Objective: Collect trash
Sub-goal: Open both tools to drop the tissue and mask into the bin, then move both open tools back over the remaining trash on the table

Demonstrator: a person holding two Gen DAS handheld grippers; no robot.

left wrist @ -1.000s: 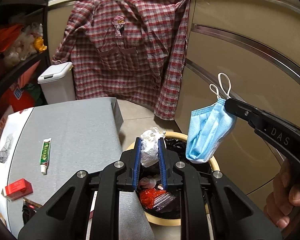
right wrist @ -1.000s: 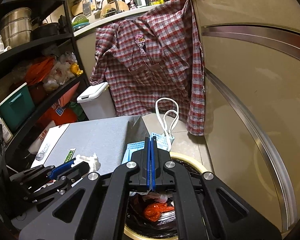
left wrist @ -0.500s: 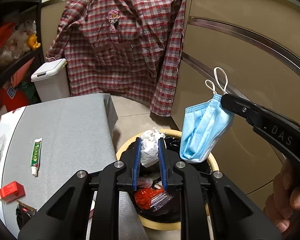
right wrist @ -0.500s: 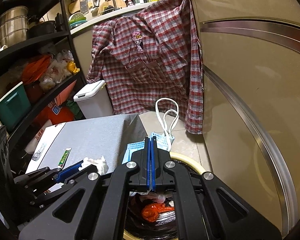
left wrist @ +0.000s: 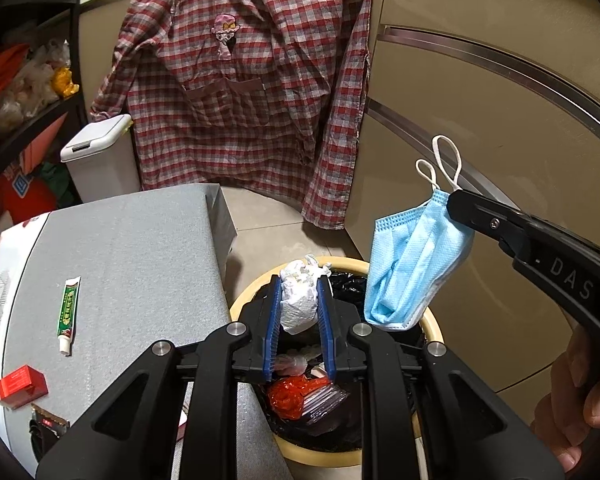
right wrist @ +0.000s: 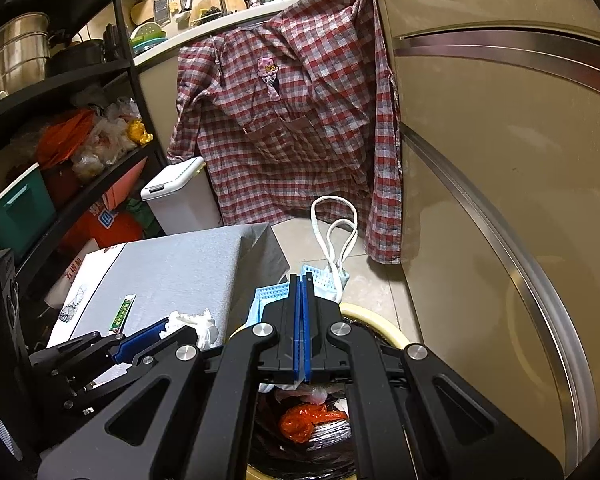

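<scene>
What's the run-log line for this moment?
left gripper: shut on crumpled tissue, over trash bin | right gripper: shut on blue face mask, over bin | neither released

We list: crumpled white tissue [left wrist: 300,300], held above the bin [left wrist: 432,320]; blue face mask [left wrist: 412,264] dangling at its two o'clock.

Around you: beige cabinet fronts [left wrist: 480,92] right, plaid shirt [left wrist: 240,92] hanging far, black shelving [right wrist: 60,92] left, tiled floor [left wrist: 268,232], grey-covered table [left wrist: 132,256] near left.
</scene>
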